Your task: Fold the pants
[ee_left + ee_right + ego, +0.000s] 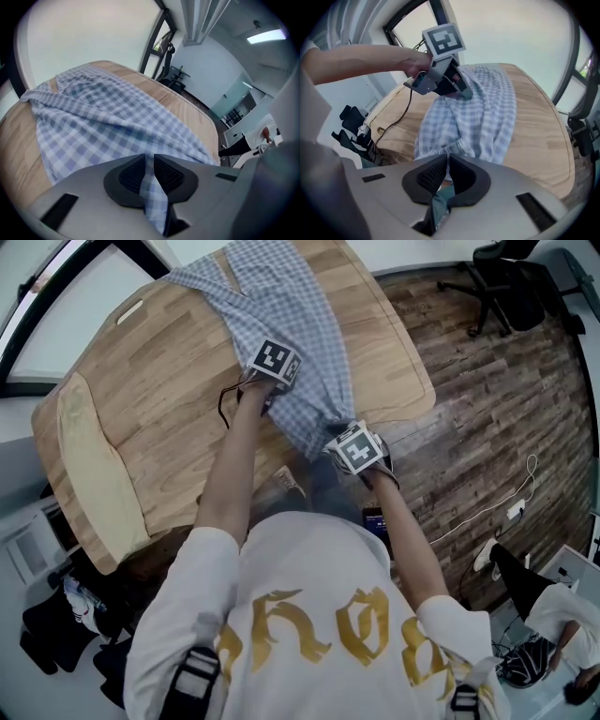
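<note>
Blue-and-white checked pants [291, 306] lie lengthwise on the wooden table [159, 390], one end reaching the near edge. My left gripper [274, 373] is over the cloth's left side near the middle; in the left gripper view the left gripper [149, 171] is shut with a fold of the pants [117, 112] pinched between its pads. My right gripper [354, 452] is at the near end by the table edge. In the right gripper view the right gripper [446, 171] is shut on the gathered edge of the pants [483, 108], and the left gripper [464, 92] grips the cloth further up.
A cream pad [94, 474] lies along the table's left end. A black cable [225, 404] runs from the left gripper. An office chair [506, 282] stands on the wood floor at the far right. A white cord [516, 507] and another person [553, 615] are at the right.
</note>
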`<state>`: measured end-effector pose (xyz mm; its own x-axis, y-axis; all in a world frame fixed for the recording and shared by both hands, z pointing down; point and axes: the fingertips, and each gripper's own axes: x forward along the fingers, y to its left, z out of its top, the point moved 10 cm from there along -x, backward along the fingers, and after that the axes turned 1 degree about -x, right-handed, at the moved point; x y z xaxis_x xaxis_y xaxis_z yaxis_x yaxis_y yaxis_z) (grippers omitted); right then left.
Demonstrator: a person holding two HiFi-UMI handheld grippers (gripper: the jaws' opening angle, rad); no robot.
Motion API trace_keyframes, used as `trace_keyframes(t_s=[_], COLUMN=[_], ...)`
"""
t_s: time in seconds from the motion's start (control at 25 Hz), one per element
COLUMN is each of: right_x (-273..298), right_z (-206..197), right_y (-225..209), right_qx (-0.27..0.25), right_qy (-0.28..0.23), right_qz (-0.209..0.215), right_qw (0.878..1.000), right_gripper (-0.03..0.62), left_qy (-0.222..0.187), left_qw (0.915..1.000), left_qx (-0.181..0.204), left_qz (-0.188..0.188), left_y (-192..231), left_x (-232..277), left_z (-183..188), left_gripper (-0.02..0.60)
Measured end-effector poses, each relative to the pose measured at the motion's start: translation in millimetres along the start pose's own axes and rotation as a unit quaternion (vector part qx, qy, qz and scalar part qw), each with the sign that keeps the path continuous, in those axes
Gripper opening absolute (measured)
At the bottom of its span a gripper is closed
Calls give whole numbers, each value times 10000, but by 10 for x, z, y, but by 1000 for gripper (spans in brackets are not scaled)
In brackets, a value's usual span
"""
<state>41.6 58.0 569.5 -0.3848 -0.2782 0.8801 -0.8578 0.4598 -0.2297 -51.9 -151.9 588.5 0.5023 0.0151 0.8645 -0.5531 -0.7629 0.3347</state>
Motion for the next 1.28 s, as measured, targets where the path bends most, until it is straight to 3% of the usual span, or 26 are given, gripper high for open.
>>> trace_keyframes(t_s=[0.16,0.28,0.32,0.4,0.48,0.64,0.76,0.96,1.12,1.28], right_x=[-86,-193,-219,-233,-176,12,72,155,142,153], right_z=[-238,-86,-5,134,212,265,325,344,347,368], right_y=[-94,-70,-52,-26,-38,-103,-131,-164,-212,-227], right_qx=[389,377,264,-173,-794,-2020,-2240,-2390,-2440,-2647], right_qy=[99,-285,-426,-618,-544,229,370,561,890,1059], right_qz=[-73,-102,-65,66,128,475,902,1168,1400,1405], right_qw=[9992,9988,9987,9979,9953,9780,9697,9623,9555,9481], right_gripper=[38,43,73,165,189,253,247,222,245,206], left_qy=[-56,-76,-112,-185,-228,-138,63,381,321,281], left_qw=[9998,9998,9997,9992,9990,9986,9987,9983,9988,9991], left_qx=[-140,-120,-129,-163,-101,-42,-16,-110,-219,-285], left_qz=[-126,-159,-198,-323,-383,-504,-514,-423,-309,-139], left_y=[30,22,12,-16,-49,-87,-88,-47,-24,-12], left_x=[2,-9,-27,-92,-188,-337,-324,-159,-117,-112], left_z=[5,6,7,27,56,-17,-117,-242,-246,-243], left_gripper=[46,51,84,140,144,147,147,147,146,115])
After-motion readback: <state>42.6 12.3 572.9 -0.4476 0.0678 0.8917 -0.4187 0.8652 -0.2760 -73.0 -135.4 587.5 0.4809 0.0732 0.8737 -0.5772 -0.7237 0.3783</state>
